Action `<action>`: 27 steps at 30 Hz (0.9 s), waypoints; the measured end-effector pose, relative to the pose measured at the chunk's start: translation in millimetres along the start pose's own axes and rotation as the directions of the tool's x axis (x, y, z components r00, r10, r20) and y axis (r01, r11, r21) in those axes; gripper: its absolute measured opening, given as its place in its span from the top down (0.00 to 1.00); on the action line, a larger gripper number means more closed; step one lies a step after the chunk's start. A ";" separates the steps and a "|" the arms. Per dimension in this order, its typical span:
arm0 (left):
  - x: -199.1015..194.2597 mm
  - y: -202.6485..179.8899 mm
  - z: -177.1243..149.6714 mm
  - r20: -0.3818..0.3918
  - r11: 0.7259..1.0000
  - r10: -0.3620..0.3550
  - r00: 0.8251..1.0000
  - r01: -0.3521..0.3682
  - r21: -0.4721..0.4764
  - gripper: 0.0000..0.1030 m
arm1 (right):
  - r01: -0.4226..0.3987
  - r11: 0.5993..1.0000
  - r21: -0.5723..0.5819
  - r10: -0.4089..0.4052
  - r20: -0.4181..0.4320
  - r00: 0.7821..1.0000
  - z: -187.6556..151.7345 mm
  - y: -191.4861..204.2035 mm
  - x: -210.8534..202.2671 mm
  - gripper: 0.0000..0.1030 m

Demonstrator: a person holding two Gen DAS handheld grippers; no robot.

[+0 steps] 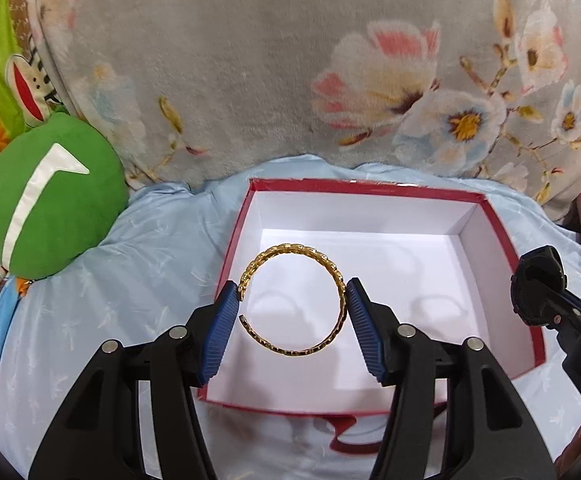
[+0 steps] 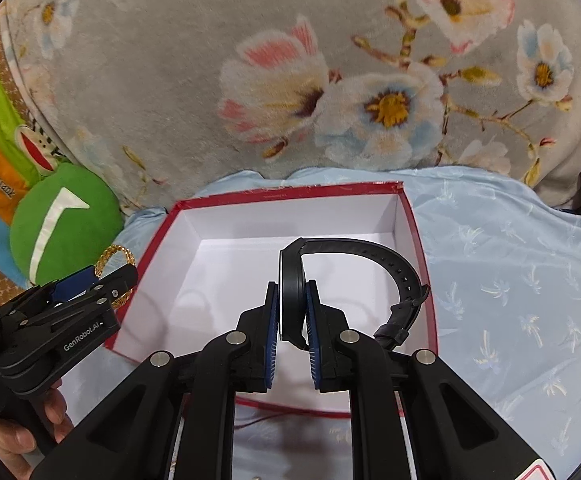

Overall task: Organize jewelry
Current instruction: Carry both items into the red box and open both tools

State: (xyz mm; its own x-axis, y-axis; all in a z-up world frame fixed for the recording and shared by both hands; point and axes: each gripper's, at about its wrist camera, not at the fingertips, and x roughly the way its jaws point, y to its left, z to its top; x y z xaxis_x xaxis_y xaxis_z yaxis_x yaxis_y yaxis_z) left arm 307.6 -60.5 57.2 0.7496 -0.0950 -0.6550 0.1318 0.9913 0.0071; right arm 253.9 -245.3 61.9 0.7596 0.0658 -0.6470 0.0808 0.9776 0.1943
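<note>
Left tool [image 1: 293, 300] was nearest in its own view, blue pads spread partway and pinched on a gold bangle [image 1: 293, 300] across its width. Bangle was an open cuff, gap beside the left pad, held above the left half of the red box [image 1: 374, 185]. In the right wrist view the same tool [image 2: 108, 286] sat at the box's left wall, most of the bangle [image 2: 115, 255] hidden behind its black finger; thumb and fingers of the left hand [image 2: 18, 432] showed on the handle at the bottom-left edge.

Right tool [image 2: 291, 312] was nearly closed, pads clamped on the case of a black watch [image 2: 292, 292] held edge-on, strap arcing right and down to the buckle. Dial couldn't be read. Watch hung over the right half of the box. From the left wrist view the watch [image 1: 536, 292] sat at the box's right wall, partly cut off.

Box interior was white; only shadows were visible on the floor, near wall hidden by the tools. Box sat on a light blue sheet [image 2: 510, 264]. Beyond: green round cushion [image 1: 50, 196] at left, grey floral blanket [image 1: 270, 60] behind.
</note>
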 end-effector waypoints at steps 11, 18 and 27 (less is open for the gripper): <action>50.2 -7.0 4.4 -0.062 1.000 0.023 0.998 -0.023 -0.004 0.41 | 0.047 0.999 -0.003 -0.048 -0.010 0.999 -2.0 -6.8 39.2 0.65; 52.0 -7.6 5.5 -0.053 0.999 0.044 0.998 -0.045 -0.018 0.14 | 0.063 0.998 0.007 -0.063 0.044 0.997 -0.3 -6.9 24.7 0.47; 38.7 -10.0 7.9 -0.034 0.999 0.030 0.999 -0.031 -0.022 0.09 | 0.070 0.997 0.034 -0.072 0.059 0.996 -15.2 -11.5 2.5 0.41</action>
State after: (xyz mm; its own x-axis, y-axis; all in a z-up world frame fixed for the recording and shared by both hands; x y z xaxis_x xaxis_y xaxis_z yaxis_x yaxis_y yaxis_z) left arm 340.4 -74.7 37.8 0.7305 -0.0622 -0.6801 0.0944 0.9955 0.0103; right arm 245.1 -253.4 46.9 0.7886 -0.0164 -0.6147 0.1557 0.9724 0.1737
